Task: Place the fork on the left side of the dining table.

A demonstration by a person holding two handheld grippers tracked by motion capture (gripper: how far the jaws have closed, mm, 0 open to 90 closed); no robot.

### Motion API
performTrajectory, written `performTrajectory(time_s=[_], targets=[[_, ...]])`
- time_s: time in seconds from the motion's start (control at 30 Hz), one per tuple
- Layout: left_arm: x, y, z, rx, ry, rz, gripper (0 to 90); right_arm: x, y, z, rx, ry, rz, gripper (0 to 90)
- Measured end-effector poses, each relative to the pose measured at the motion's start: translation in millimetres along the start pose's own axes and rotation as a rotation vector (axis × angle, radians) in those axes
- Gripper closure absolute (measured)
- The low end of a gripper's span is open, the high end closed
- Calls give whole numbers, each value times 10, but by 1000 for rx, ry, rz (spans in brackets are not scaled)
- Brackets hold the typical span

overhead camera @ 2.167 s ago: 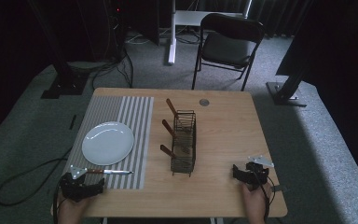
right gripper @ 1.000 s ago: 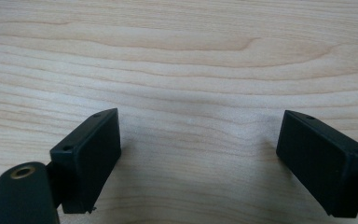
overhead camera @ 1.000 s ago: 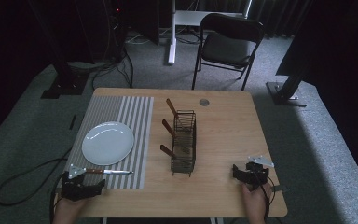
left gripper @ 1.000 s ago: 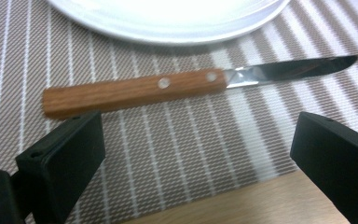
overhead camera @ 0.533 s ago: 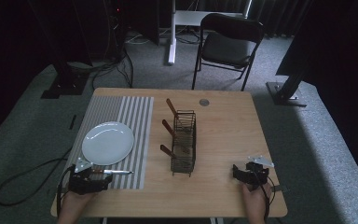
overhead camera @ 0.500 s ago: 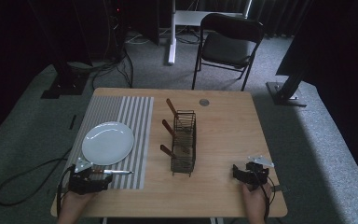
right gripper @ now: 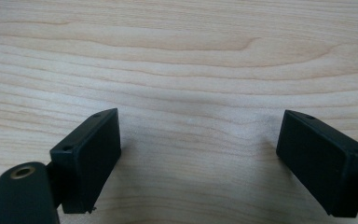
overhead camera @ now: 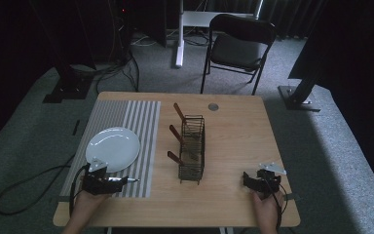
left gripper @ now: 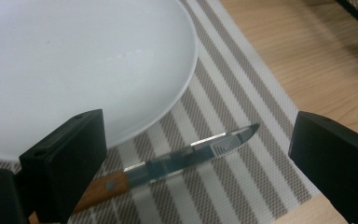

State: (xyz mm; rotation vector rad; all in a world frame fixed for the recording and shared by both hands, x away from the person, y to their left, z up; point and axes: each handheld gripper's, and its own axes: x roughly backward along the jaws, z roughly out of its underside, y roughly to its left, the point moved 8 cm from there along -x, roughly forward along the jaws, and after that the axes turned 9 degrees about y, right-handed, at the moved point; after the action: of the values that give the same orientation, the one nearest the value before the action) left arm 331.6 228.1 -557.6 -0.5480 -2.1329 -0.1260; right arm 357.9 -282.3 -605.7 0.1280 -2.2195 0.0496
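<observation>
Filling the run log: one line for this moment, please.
left gripper: open, jaws astride knife on striped mat | plate: beside knife | right gripper: open above bare table

Table (overhead camera: pixel 233 146) (wooden): placemat (overhead camera: pixel 141 117), rack (overhead camera: pixel 193 146)

**Dim room, bright close-ups**

The high view is dark and low in contrast: the surroundings sink into near black, while the table (overhead camera: pixel 233 146) and the grey floor catch a soft, cool light that falls brightest on the carpet at right. Detail there is coarse and slightly soft.

The left gripper view is far brighter. The plate (left gripper: pixel 74 60) is almost washed out to flat white, and the knife (left gripper: pixel 186 154) blade carries a sharp glint and mirrors the striped mat. The black jaws near the lens look soft.

In the right gripper view, even light shows crisp wood grain, with faint, diffuse shadows under the jaws.
</observation>
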Motion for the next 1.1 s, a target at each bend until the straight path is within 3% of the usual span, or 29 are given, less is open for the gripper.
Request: performTrajectory(time_s=[0.53,0.8,1.1], targets=[[52,-71,-467,-34,-57,38,43,0,-1,0,1,0,0,133],[71,-136,-706,-64,-74,32,43,0,-1,1,0,1,0,133],[36,-186,-959,-65,-88,43,43,0,0,1,0,0,0,133]])
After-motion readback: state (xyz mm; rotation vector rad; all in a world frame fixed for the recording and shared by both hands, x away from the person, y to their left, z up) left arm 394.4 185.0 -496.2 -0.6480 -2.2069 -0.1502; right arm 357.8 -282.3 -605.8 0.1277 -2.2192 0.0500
